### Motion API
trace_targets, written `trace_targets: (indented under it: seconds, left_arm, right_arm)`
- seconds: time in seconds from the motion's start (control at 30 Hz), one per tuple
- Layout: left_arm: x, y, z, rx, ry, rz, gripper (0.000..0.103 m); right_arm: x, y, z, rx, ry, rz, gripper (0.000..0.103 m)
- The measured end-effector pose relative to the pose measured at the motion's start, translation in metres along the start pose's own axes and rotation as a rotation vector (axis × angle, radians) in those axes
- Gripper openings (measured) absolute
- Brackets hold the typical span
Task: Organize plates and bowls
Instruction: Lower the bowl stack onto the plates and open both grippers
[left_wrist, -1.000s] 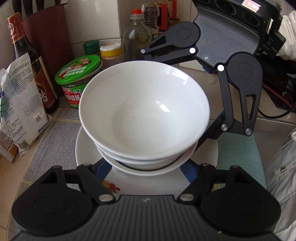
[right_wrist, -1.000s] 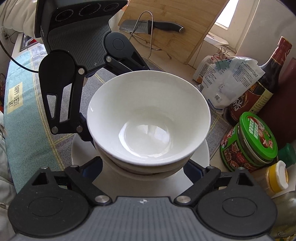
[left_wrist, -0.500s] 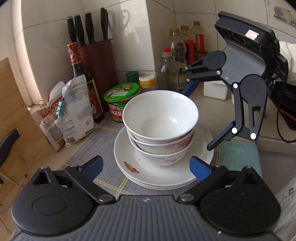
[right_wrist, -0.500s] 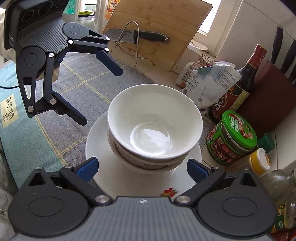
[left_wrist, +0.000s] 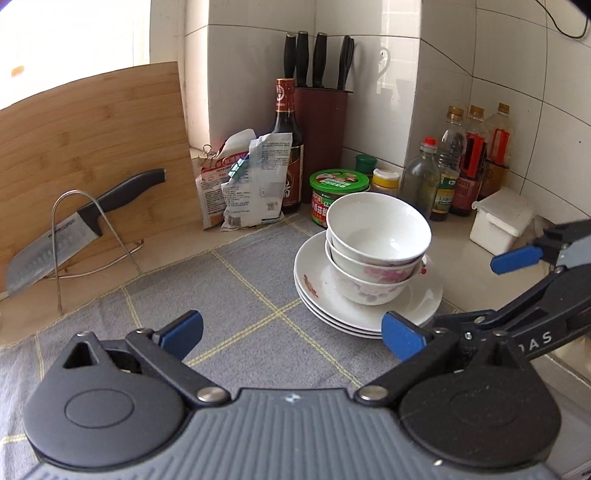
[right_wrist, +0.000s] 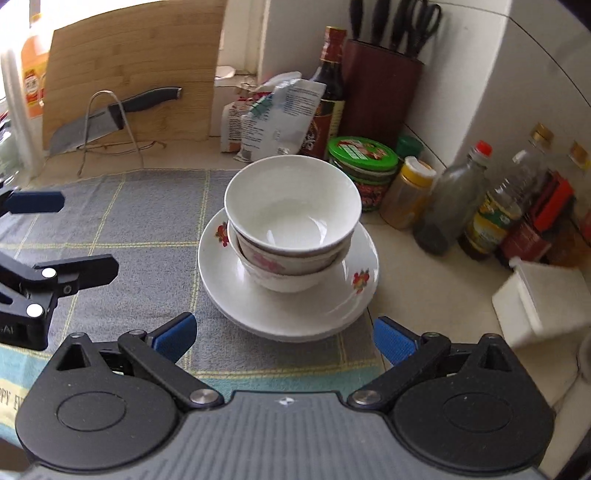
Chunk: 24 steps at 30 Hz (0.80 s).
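Note:
Three white bowls (left_wrist: 376, 240) sit nested on a short stack of white flower-print plates (left_wrist: 369, 314); the lower bowls carry pink flowers. The pile rests on a grey checked cloth (left_wrist: 240, 295). My left gripper (left_wrist: 293, 334) is open and empty, hanging short of the plates and to their left. My right gripper (left_wrist: 476, 291) enters from the right, also open. In the right wrist view the bowls (right_wrist: 291, 218) and plates (right_wrist: 288, 306) lie just beyond my open, empty right gripper (right_wrist: 286, 336), and the left gripper (right_wrist: 66, 238) stands open at the left edge, clear of the stack.
A cleaver (left_wrist: 74, 218) rests on a wire stand before a leaning wooden board (left_wrist: 92, 147). Behind the stack are bags (left_wrist: 251, 184), a dark sauce bottle (left_wrist: 286, 147), a knife block (left_wrist: 321, 140), a green-lidded jar (left_wrist: 338, 192), several bottles (left_wrist: 461, 166) and a white box (left_wrist: 502, 221).
Both grippers have pulled back and up from the bowl stack and rolled level, their jaws wider. The bowls stay nested on the plates.

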<state>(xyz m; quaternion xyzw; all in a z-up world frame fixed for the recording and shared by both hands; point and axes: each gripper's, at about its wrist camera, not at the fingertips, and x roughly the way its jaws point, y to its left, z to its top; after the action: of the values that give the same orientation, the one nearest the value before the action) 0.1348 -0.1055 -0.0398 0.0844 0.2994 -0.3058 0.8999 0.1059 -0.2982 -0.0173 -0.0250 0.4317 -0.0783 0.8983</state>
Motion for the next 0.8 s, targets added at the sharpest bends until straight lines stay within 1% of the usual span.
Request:
trace_targets:
  seconds: [0.07, 0.13, 0.33, 0.4, 0.57, 0.8]
  left_arm:
    - [-0.012, -0.003, -0.002, -0.001, 0.021, 0.024, 0.102]
    - [-0.022, -0.005, -0.002, -0.007, 0.050, 0.040, 0.102]
    - [-0.051, -0.004, 0.001, -0.035, 0.057, 0.065, 0.102]
    - [-0.060, -0.004, 0.002, -0.043, 0.050, 0.061, 0.102]
    - [-0.074, -0.006, 0.002, -0.026, 0.035, 0.073, 0.102]
    - [-0.081, -0.008, 0.005, -0.029, 0.024, 0.087, 0.102]
  right_arm:
    - [-0.009, 0.006, -0.008, 0.080, 0.028, -0.040, 0.103]
    - [-0.018, 0.011, -0.013, 0.126, 0.031, -0.068, 0.103]
    - [-0.052, 0.024, -0.021, 0.170, 0.005, -0.127, 0.103]
    - [-0.060, 0.026, -0.021, 0.187, -0.007, -0.126, 0.103]
    - [-0.077, 0.029, -0.022, 0.218, -0.041, -0.113, 0.103]
    - [-0.088, 0.034, -0.022, 0.223, -0.065, -0.104, 0.103]
